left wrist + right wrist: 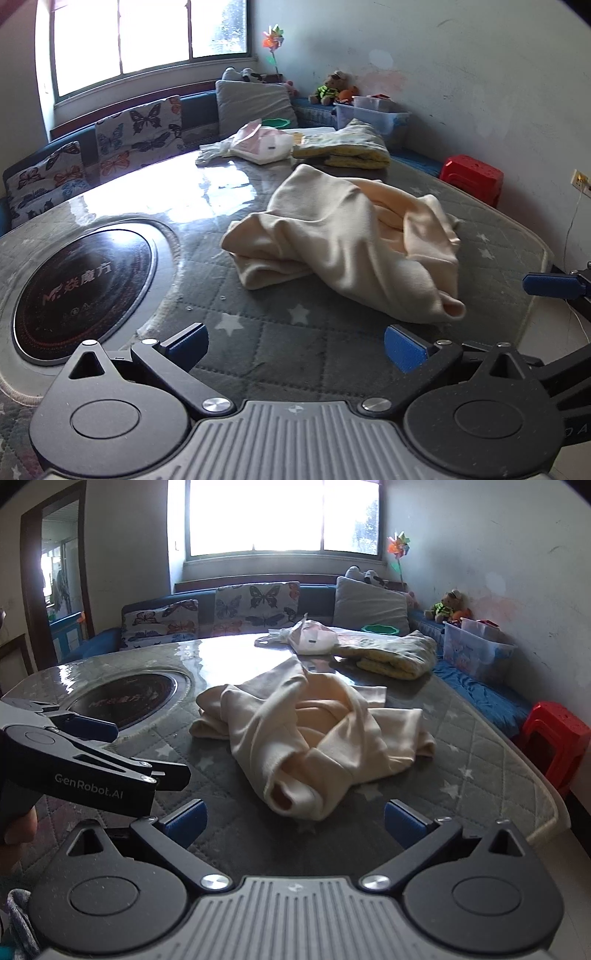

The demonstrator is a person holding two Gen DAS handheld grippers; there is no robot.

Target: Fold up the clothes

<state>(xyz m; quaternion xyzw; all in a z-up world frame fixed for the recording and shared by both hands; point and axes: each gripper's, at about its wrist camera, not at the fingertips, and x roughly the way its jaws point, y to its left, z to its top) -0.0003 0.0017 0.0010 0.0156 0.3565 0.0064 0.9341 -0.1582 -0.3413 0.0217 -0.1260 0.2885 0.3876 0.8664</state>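
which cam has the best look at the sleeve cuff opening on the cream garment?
Right wrist view: the crumpled cream knit garment's sleeve cuff faces the lens, so its open mouth and dark inside show. The left wrist view catches that cuff side-on at the near right end, its opening only a thin slit.

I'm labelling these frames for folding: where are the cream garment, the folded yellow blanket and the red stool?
cream garment [314, 723]: right wrist view, on its crumpled middle.
folded yellow blanket [347, 149]: left wrist view, on its top layer.
red stool [557, 734]: right wrist view, on its seat.
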